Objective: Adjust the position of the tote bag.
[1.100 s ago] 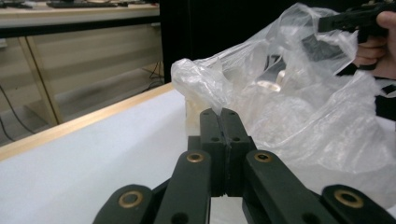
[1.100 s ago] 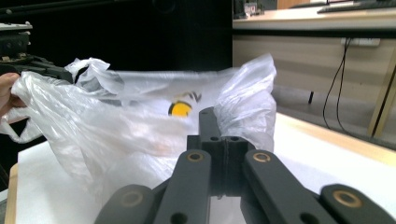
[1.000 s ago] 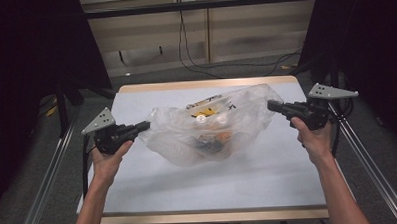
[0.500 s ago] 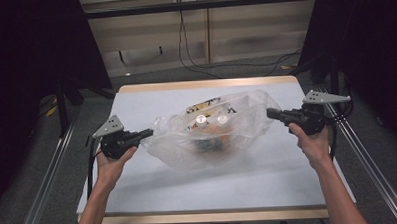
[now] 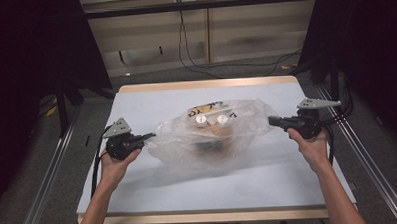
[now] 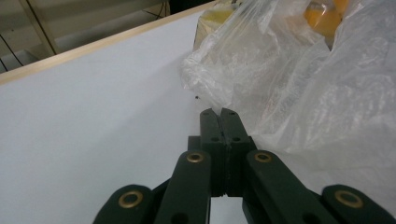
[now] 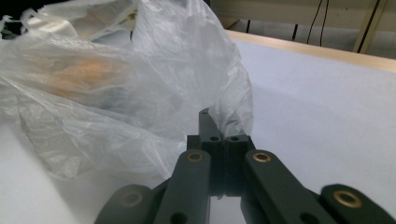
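You are pinching the thin, soft, slippery plastic bag (image 5: 212,134) at its two ends with both closed tools, left tool (image 5: 148,137) and right tool (image 5: 273,121), while its loose contents are sagging near the middle of the counter (image 5: 154,193).

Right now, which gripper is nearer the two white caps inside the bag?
Right, narrowly. The right gripper pinches the plastic bag at its right edge, beside the white caps; the left gripper pinches the left edge, slightly farther off.
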A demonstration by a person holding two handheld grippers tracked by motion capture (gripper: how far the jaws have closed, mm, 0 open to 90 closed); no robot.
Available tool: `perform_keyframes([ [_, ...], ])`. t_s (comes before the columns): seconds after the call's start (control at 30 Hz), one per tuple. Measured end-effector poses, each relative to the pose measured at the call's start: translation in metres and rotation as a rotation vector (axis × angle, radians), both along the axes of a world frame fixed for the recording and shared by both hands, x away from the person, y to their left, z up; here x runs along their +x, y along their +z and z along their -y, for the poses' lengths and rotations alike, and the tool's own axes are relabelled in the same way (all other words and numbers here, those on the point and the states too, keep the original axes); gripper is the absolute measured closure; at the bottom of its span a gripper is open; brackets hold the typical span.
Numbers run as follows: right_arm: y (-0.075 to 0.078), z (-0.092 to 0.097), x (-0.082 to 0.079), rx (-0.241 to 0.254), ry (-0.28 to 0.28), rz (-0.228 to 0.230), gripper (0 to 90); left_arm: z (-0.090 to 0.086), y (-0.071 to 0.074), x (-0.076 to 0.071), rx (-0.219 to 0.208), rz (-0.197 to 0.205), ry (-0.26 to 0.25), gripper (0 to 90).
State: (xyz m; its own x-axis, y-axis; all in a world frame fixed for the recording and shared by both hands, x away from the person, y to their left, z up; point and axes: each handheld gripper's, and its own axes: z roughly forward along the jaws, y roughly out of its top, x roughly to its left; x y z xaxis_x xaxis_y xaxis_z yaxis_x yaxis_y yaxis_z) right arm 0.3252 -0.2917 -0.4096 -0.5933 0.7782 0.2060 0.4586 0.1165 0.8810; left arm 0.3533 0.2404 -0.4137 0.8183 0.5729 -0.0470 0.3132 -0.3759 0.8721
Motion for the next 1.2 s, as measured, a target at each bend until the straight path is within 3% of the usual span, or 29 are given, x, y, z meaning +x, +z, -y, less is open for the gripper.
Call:
perform_keyframes([
  [0.2, -0.013, 0.0, 0.004, -0.051, -0.001, -0.042, 90.0, -0.001, -0.011, 0.003, 0.056, -0.022, 0.013, 90.0],
  [0.37, -0.02, 0.0, 0.006, -0.079, 0.0, -0.068, 90.0, -0.002, -0.015, 0.004, 0.069, -0.033, 0.011, 90.0],
  [0.43, -0.025, 0.001, 0.007, -0.116, -0.003, -0.08, 90.0, -0.002, -0.019, 0.005, 0.094, -0.033, 0.017, 90.0],
  [0.57, -0.031, 0.005, 0.008, -0.125, -0.013, -0.098, 90.0, -0.003, -0.028, 0.009, 0.151, -0.048, 0.033, 90.0],
  [0.67, -0.032, 0.007, 0.008, -0.127, -0.017, -0.105, 90.0, -0.004, -0.03, 0.01, 0.143, -0.051, 0.035, 90.0],
  [0.77, -0.033, 0.007, 0.009, -0.137, -0.017, -0.11, 90.0, -0.007, -0.031, 0.011, 0.167, -0.052, 0.048, 90.0],
  [0.9, -0.04, 0.006, 0.012, -0.15, -0.017, -0.127, 90.0, -0.008, -0.04, 0.015, 0.225, -0.082, 0.065, 90.0],
  [0.93, -0.043, 0.006, 0.013, -0.158, -0.012, -0.134, 90.0, -0.008, -0.043, 0.016, 0.219, -0.098, 0.071, 90.0],
  [1.07, -0.049, 0.003, 0.016, -0.196, -0.01, -0.152, 90.0, -0.009, -0.047, 0.018, 0.224, -0.103, 0.065, 90.0],
  [1.2, -0.054, 0.002, 0.017, -0.229, -0.001, -0.176, 90.0, -0.008, -0.056, 0.02, 0.261, -0.132, 0.06, 90.0],
])
